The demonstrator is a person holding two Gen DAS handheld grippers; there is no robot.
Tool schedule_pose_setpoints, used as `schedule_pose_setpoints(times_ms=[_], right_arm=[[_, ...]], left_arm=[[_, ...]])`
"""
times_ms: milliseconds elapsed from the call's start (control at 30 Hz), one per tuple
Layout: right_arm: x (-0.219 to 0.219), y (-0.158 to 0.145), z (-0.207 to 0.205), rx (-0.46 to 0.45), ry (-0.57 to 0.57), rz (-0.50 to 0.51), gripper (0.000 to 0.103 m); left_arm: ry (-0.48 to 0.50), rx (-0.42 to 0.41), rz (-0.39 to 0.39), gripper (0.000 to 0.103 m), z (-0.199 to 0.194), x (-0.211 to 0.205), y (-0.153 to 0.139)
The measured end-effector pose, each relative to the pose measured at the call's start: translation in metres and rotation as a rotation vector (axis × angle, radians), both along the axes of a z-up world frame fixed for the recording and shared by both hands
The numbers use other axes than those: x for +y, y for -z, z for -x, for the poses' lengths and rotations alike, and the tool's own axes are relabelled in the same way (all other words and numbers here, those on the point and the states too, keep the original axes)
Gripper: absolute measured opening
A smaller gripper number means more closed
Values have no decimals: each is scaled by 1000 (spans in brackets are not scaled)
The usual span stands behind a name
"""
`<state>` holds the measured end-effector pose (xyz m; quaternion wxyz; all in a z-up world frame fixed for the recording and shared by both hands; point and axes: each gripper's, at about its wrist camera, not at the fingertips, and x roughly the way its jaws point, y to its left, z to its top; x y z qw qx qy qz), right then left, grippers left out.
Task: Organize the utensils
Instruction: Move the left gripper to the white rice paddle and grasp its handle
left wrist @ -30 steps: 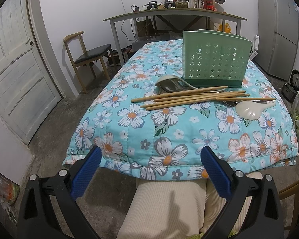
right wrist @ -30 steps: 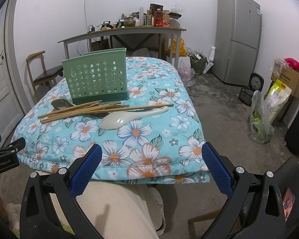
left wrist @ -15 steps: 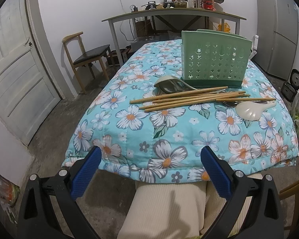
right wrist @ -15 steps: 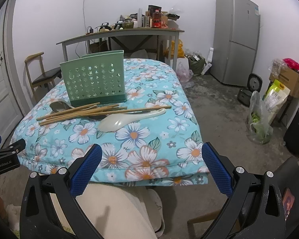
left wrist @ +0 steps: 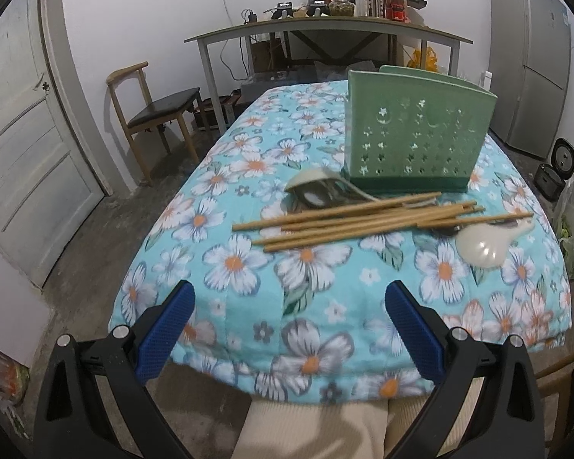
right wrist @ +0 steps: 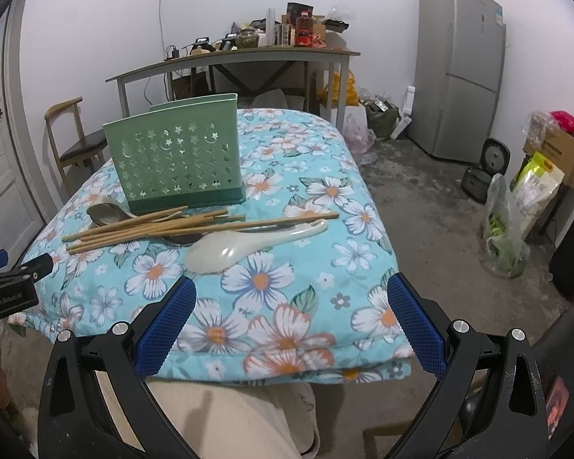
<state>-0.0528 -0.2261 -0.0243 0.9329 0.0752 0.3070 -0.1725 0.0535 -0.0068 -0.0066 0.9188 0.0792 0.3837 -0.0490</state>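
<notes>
A green perforated utensil holder (left wrist: 413,141) (right wrist: 180,160) stands upright on the flowered quilt-covered table (left wrist: 248,267) (right wrist: 287,275). In front of it lies a bundle of several wooden chopsticks (left wrist: 363,220) (right wrist: 164,225). A white plastic spoon (left wrist: 486,246) (right wrist: 241,246) lies at the bundle's right, and a grey-green ladle (left wrist: 317,191) (right wrist: 105,212) lies at its left, partly under the sticks. My left gripper (left wrist: 289,325) hovers open over the table's near edge, well short of the chopsticks. My right gripper (right wrist: 291,325) is open too, just short of the white spoon.
A wooden chair (left wrist: 153,111) and a door (left wrist: 23,153) are on the left. A cluttered desk (left wrist: 325,34) stands behind the table, a grey fridge (right wrist: 463,72) at the right. Bags and a box (right wrist: 535,191) sit on the floor. A person's beige trouser leg (right wrist: 229,420) is below.
Both grippers have moved forward toward the table, so the utensils and holder appear nearer. Both stay open and the utensils have not moved.
</notes>
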Motion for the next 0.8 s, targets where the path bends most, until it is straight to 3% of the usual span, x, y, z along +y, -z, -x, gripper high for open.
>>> schedule_pose_setpoints(times_ms=[633, 800], right_arm=[[5, 22, -59, 95, -74, -72, 95], [4, 29, -71, 120, -93, -92, 95]], left_arm=[[76, 137, -124, 98, -82, -26, 56], [86, 155, -108, 98, -88, -28, 65]])
